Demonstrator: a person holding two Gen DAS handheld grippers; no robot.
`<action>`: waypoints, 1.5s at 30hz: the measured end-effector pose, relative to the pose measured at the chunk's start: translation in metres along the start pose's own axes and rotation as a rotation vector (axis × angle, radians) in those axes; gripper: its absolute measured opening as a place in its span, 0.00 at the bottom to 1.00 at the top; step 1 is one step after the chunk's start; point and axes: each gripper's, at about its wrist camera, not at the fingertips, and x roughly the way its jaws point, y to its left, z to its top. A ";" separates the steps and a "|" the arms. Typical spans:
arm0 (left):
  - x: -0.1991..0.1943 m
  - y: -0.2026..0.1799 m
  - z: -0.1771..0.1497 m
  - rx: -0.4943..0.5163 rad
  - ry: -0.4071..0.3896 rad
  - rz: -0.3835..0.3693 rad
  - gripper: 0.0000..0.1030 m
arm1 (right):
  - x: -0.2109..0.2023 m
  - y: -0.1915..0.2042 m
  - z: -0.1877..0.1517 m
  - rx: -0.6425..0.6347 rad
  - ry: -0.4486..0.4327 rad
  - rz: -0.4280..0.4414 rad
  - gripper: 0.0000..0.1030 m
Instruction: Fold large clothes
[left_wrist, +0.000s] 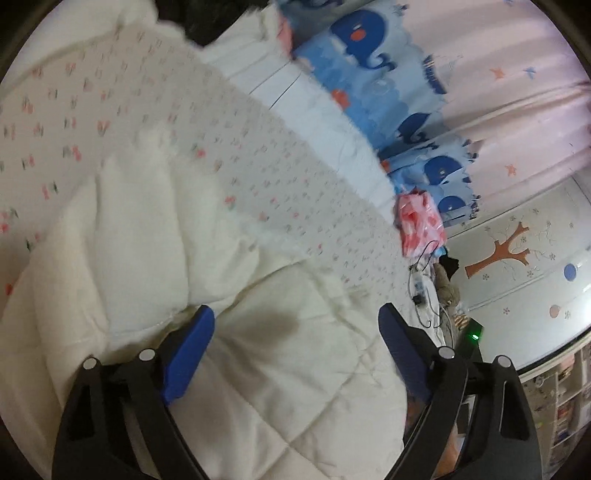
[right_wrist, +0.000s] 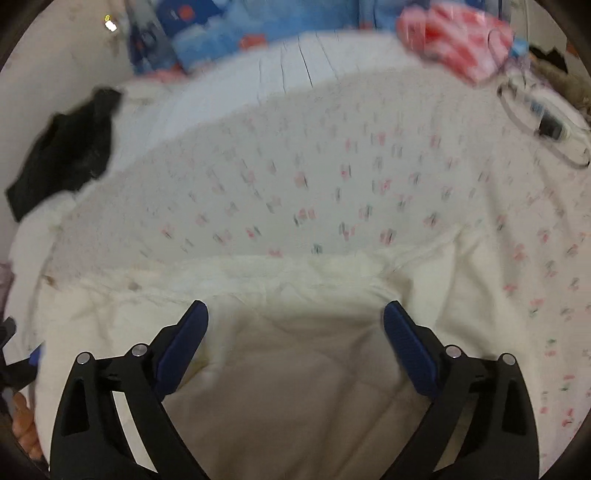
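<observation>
Cream quilted garment (left_wrist: 258, 350) under both | left hand-held gripper (left_wrist: 297, 321) jaws wide, empty | right hand-held gripper (right_wrist: 295, 317) jaws wide, empty | floral bedsheet (right_wrist: 332, 177) beyond fingertips

A child's bedroom is shown: a bed spread with a flower-printed sheet (left_wrist: 147, 122) fills the left, whale-patterned blue bedding (left_wrist: 373, 70) lies top centre, and tree decals (left_wrist: 498, 254) mark the right-hand wall.

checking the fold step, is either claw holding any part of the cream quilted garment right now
Nothing is held. The left claw and the right claw both stand wide open above the cream quilted garment, with no fabric pinched between their pads.
</observation>
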 end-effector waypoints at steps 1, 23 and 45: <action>-0.004 -0.007 0.001 0.033 -0.012 0.000 0.90 | -0.003 0.002 0.002 -0.038 -0.019 -0.023 0.90; 0.030 -0.001 0.004 0.137 0.045 0.303 0.91 | 0.070 0.071 -0.001 -0.338 0.179 0.059 0.93; 0.018 -0.007 0.003 0.149 -0.010 0.291 0.91 | -0.045 -0.022 -0.060 -0.125 -0.047 -0.018 0.93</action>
